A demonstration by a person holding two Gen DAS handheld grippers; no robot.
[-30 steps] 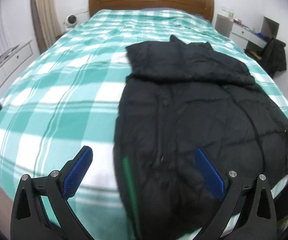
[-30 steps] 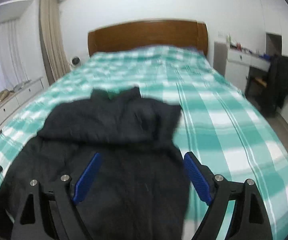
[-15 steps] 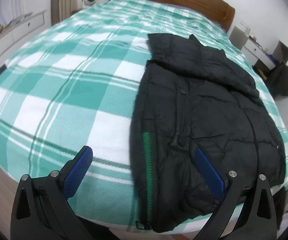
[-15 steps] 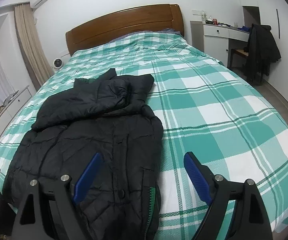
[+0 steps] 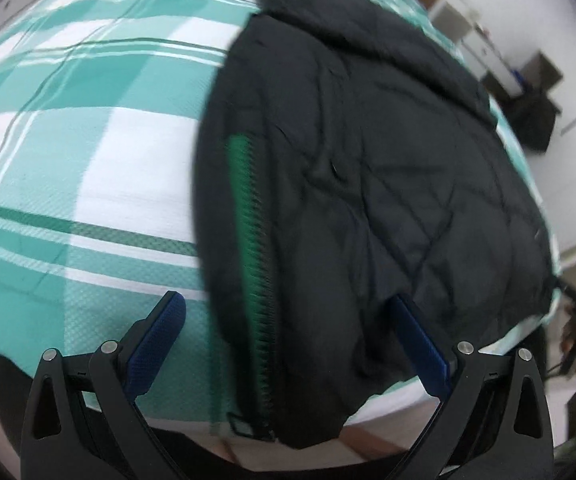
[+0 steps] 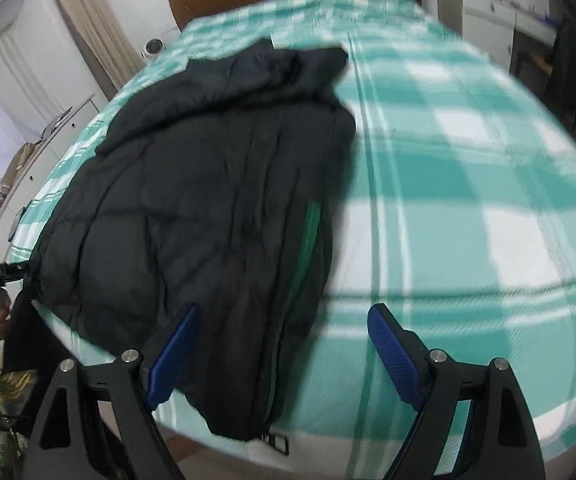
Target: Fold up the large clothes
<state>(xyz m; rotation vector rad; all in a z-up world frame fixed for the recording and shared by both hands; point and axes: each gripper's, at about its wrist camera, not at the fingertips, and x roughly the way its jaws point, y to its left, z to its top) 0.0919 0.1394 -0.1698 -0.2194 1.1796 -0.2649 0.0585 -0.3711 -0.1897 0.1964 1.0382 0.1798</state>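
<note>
A wide bed with a teal-and-white checked cover [image 6: 467, 184] fills both views. On it lies the black quilted puffer jacket [image 5: 367, 184] — hem at the near edge, green zipper lining [image 5: 252, 240] showing. The left gripper [image 5: 291, 344] and right gripper [image 6: 284, 352] — blue-padded, spread wide, empty — hover over the hem.

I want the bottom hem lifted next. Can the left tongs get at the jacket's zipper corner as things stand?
Probably yes. The left tongs stand open astride the black jacket hem, with its green zipper edge between the blue pads; nothing lies in the way.
</note>
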